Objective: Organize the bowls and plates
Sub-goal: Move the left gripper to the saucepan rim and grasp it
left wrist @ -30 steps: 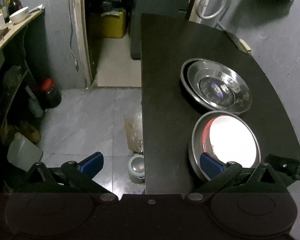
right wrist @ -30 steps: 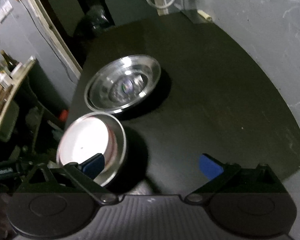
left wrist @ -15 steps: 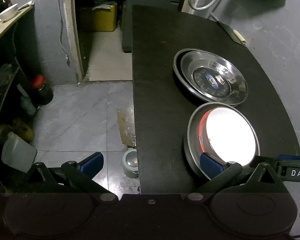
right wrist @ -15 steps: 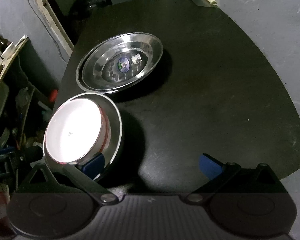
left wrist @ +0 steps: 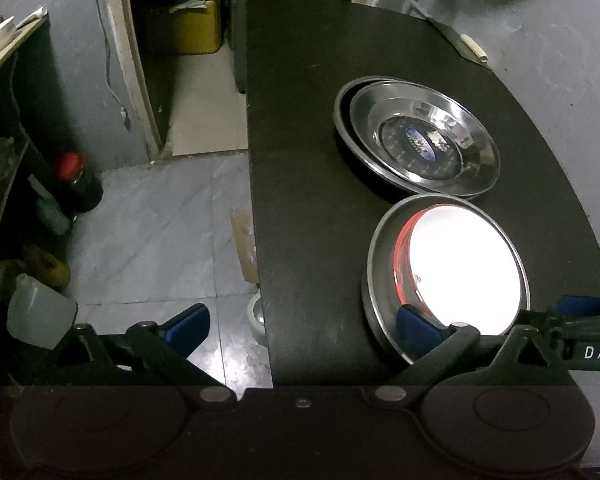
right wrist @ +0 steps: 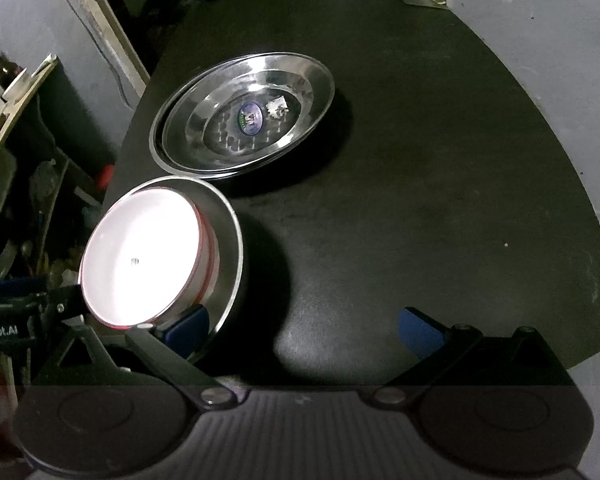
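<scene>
Both jaws spread wide, nothing pinched. My left gripper [left wrist: 302, 330] sits at the near-left table edge, its right blue pad over the near rim of the steel bowl [left wrist: 374, 256], left pad out over the floor. My right gripper [right wrist: 302, 326] hovers above the dark table [right wrist: 420, 184], its left blue pad at the near rim of that same bowl; contact cannot be told.

Steel bowl: round, shiny, deep wall. Inside it a white bowl [left wrist: 466, 270] with a red outer band, glossy, blown out by light, sitting off-centre toward the table's left edge. Just behind: two stacked steel plates [right wrist: 244, 114], shallow, round, mirror finish, upper one shifted right, a blue oval sticker in its middle. Plates and steel bowl nearly touch at the rims.

Table matte black, curved right edge. Far corner has a cleaver with a pale handle [left wrist: 474, 48]. Grey tiled floor on the left, a red-capped dark jar [left wrist: 78, 182], a translucent jug [left wrist: 40, 314], cluttered shelves.
</scene>
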`<state>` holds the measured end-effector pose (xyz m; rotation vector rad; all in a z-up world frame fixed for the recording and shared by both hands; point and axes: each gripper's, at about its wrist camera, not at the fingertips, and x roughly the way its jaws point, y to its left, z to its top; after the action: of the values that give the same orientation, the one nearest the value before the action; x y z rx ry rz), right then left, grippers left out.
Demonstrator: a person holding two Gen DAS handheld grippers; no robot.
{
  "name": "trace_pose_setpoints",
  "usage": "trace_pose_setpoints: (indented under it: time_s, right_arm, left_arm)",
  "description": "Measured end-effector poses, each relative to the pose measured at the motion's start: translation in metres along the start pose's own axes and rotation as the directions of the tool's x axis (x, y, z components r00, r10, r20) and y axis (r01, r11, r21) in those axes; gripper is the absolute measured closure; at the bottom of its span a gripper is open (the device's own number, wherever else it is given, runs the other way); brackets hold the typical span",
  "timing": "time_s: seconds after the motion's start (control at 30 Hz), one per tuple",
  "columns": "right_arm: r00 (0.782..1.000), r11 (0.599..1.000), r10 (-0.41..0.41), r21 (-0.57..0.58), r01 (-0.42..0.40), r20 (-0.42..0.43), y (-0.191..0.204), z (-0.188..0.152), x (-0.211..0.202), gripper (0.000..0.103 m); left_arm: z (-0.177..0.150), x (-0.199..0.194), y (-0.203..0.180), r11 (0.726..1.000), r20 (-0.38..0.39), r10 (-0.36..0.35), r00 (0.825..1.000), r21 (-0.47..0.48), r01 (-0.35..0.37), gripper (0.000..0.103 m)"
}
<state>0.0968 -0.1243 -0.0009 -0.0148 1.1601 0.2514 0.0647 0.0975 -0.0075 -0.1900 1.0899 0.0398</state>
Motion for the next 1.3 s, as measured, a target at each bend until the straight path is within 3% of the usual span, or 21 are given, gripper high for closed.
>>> trace_pose_setpoints:
  time_s: [0.13,0.3,0.57,1.03,1.3]
  right_arm:
    - [1.0,1.0,-0.004,-0.024,0.004,0.003,0.003,0.0,-0.001,0.001]
    - [1.0,0.998,0.024,-0.054,-0.023,0.018,0.005,0.0,-0.004,0.012]
    - [0.997,0.995,0.075,-0.073,-0.072,0.026,0.005,-0.001,-0.008,0.023]
    - [0.988,0.984,0.15,-0.096,-0.148,0.02,0.011,0.0,-0.006,0.05]
    - [0.982,0.976,0.19,-0.107,-0.188,0.017,0.016,-0.002,-0.006,0.07]
  left_arm:
    - [0.002,0.002,-0.005,0.999,-0.002,0.026,1.0,0.034,-0.026,0.01]
    - [0.003,0.004,-0.008,0.999,-0.005,0.012,1.0,0.047,-0.011,0.02]
    - [0.004,0.002,-0.015,0.996,0.005,-0.017,1.0,0.083,0.017,0.044]
    - [0.005,0.003,-0.019,0.987,-0.004,-0.139,0.99,0.079,0.139,0.088]
    - [0.005,0.005,-0.016,0.984,-0.002,-0.166,0.986,0.065,0.165,0.089]
